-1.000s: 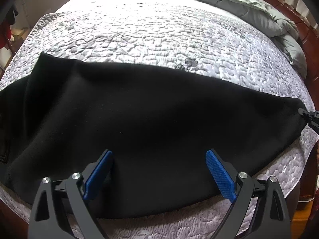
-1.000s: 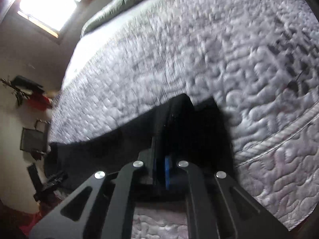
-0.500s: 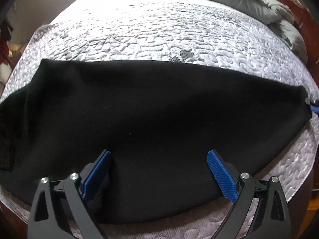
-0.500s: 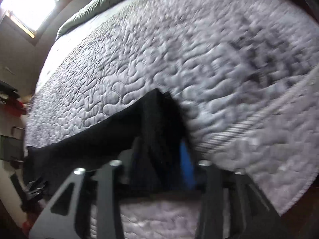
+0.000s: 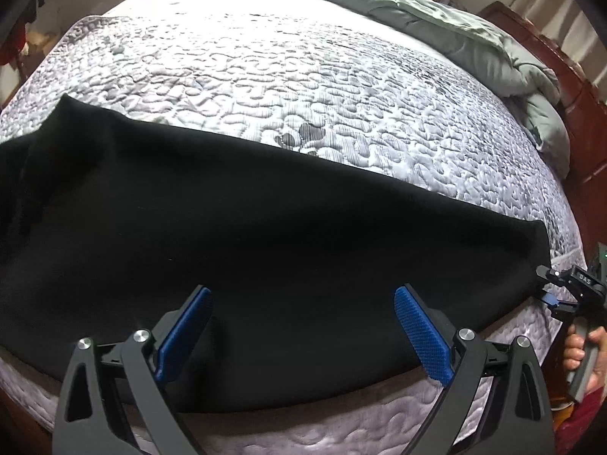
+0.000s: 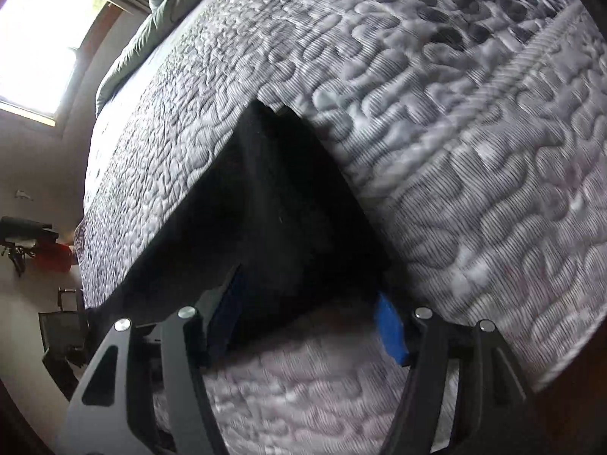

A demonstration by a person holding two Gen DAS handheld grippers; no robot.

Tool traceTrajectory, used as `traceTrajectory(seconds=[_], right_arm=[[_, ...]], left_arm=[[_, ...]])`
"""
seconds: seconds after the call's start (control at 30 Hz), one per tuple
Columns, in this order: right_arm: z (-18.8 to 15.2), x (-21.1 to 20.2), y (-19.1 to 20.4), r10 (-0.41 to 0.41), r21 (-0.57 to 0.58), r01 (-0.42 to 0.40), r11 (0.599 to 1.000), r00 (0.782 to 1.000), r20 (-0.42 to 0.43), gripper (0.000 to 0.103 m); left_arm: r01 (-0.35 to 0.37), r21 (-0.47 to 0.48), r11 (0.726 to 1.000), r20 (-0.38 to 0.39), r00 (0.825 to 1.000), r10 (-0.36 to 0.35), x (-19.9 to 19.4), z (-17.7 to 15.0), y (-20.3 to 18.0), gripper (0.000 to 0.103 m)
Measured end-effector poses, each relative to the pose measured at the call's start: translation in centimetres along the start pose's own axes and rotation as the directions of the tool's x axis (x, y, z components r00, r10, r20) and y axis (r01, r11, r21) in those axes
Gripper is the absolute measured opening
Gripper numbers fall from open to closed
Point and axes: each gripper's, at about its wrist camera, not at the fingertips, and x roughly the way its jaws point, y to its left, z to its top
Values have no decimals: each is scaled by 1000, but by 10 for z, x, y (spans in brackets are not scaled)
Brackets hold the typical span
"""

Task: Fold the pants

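The black pants (image 5: 246,227) lie flat in a long band across the near side of the quilted bed (image 5: 303,76). My left gripper (image 5: 303,322) is open, its blue pads hovering over the middle of the pants near the front edge. My right gripper (image 6: 309,318) is open at the pants' right end (image 6: 280,208), with the cloth lying between its spread jaws. The right gripper also shows in the left wrist view (image 5: 561,292) at the pants' far right corner.
A grey-green duvet (image 5: 436,11) is bunched at the far side of the bed. A dark wooden bed frame (image 5: 569,87) runs along the right. A window (image 6: 41,30) and dark furniture (image 6: 57,326) stand to the left of the bed.
My right gripper was shut on the pants' end and has opened, letting the cloth go. The left gripper stays open over the pants with little movement.
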Motion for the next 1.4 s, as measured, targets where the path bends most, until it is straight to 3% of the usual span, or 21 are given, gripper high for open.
traceTrajectory(seconds=[0.03, 0.1, 0.13, 0.27, 0.37, 0.5, 0.6, 0.7, 0.8, 0.87, 0.9, 0.93, 1.0, 1.07, 1.1, 1.13, 1.17, 1.23, 1.33, 1.4], right_arm=[[1, 1, 3, 6, -6, -6, 1000, 1000, 7, 55], [5, 5, 5, 51, 3, -51, 999, 999, 18, 15], [8, 7, 4, 93, 24, -93, 995, 996, 14, 11], [16, -13, 12, 149, -8, -148, 989, 986, 75, 9], [22, -52, 17, 215, -39, -212, 977, 963, 161, 8], [27, -84, 7, 93, -48, -83, 995, 961, 260, 8], [33, -58, -21, -2, 12, 0, 1000, 982, 188, 9], [31, -20, -46, -75, 51, 71, 996, 993, 86, 9], [28, -19, -46, -61, 61, 55, 997, 992, 107, 13], [28, -24, -38, -119, 34, 116, 993, 988, 97, 22], [27, -31, -30, -164, 18, 163, 986, 982, 98, 33], [25, -32, -18, -211, -2, 212, 977, 972, 108, 37], [11, -49, 2, -354, -42, 365, 930, 921, 161, 49], [-6, -62, 24, -472, -54, 495, 867, 852, 226, 52], [-13, -64, 36, -463, -73, 494, 867, 850, 249, 52], [-19, -66, 45, -437, -94, 473, 876, 862, 257, 52], [-30, -65, 65, -372, -146, 418, 897, 890, 263, 52], [-47, -55, 97, -290, -229, 348, 909, 924, 250, 52], [-66, -27, 144, -150, -355, 198, 913, 976, 157, 51], [-82, 2, 178, -89, -418, 112, 901, 993, 75, 51]], left_arm=[[-1, -4, 1000, -4, 1000, 1, 2, 0, -1, 97], [-4, -5, 1000, -13, 1000, 4, 5, -1, -2, 97], [-7, -4, 1000, -17, 1000, 6, 6, -2, -1, 97], [-28, -11, 1000, 10, 1000, 28, -1, -1, 9, 97], [-54, -32, 998, 63, 996, 56, -13, 3, 21, 97], [-108, -44, 993, 74, 991, 111, -10, 3, 37, 97], [-127, -24, 992, 26, 992, 127, 12, -2, 45, 99], [-196, 84, 977, 59, 980, 192, 18, -9, 33, 99], [-168, 80, 983, 65, 984, 163, 13, -10, 35, 99], [-128, 44, 991, 43, 991, 126, 5, -7, 43, 99], [-111, 28, 993, 32, 993, 110, 0, -5, 47, 99], [-101, 14, 995, 30, 994, 100, -7, -5, 52, 99], [-94, -6, 996, 43, 995, 94, -21, -8, 60, 99], [-96, -19, 995, 54, 994, 97, -40, -11, 75, 99], [-99, -29, 995, 57, 993, 100, -49, -14, 84, 99], [-108, -51, 993, 60, 992, 111, -60, -16, 97, 99], [-122, -80, 989, 63, 990, 127, -69, -19, 111, 99], [-138, -153, 978, 72, 986, 151, -85, -26, 142, 99], [-172, -267, 948, 78, 977, 199, -102, -35, 191, 99], [-196, -344, 918, 74, 969, 235, -107, -38, 223, 99]])
